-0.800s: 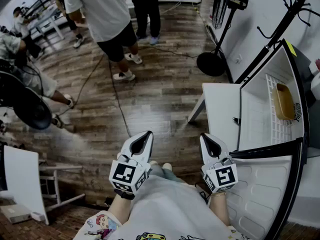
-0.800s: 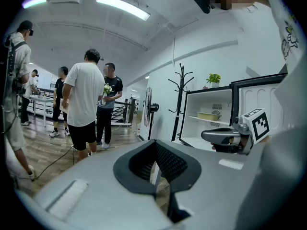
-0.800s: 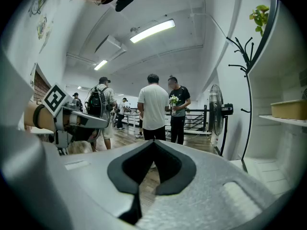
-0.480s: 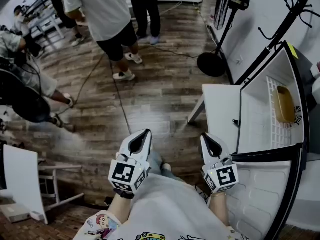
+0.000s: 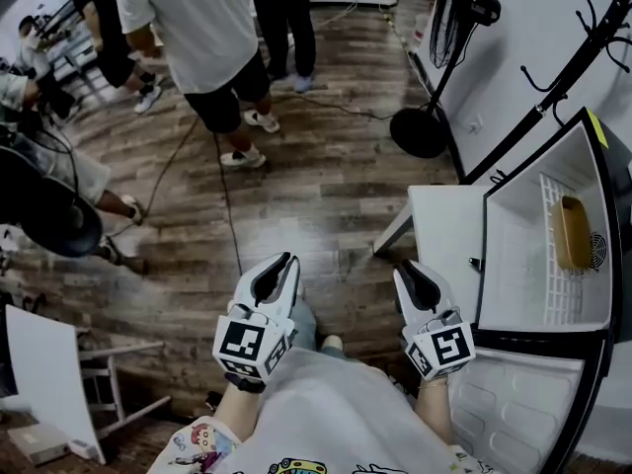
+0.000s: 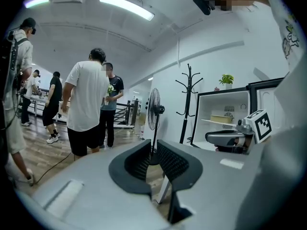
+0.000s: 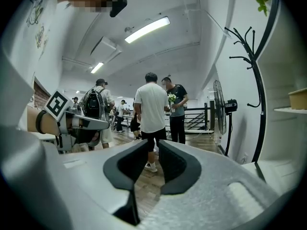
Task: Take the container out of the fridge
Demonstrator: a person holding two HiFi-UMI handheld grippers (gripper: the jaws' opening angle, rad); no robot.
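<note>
Left claw [image 5: 281,265] and right claw [image 5: 405,273] hover empty, barely parted, short of the open fridge [image 5: 513,255], where so narrow a reach could shove the container [image 5: 573,233] deeper.

— How many grippers?
— Two: the left gripper [image 5: 281,265] at 6 o'clock in the head view and the right gripper [image 5: 407,275] just beside it.
— And bystanders?
— Five, spread from 9 to 12 o'clock: a person in a white T-shirt [image 5: 193,28], a person in dark trousers [image 5: 286,8], a person in black [image 5: 99,38], a person at the far corner [image 5: 35,42] and a person at the left edge [image 5: 49,166].
— Fridges?
— One fridge [image 5: 513,265] at 4 o'clock, with one container [image 5: 572,233] inside.
— Anything else?
— One pedestal fan [image 6: 154,110], one coat rack [image 6: 187,104], one potted plant [image 6: 226,79] and one white side table [image 5: 439,225].
</note>
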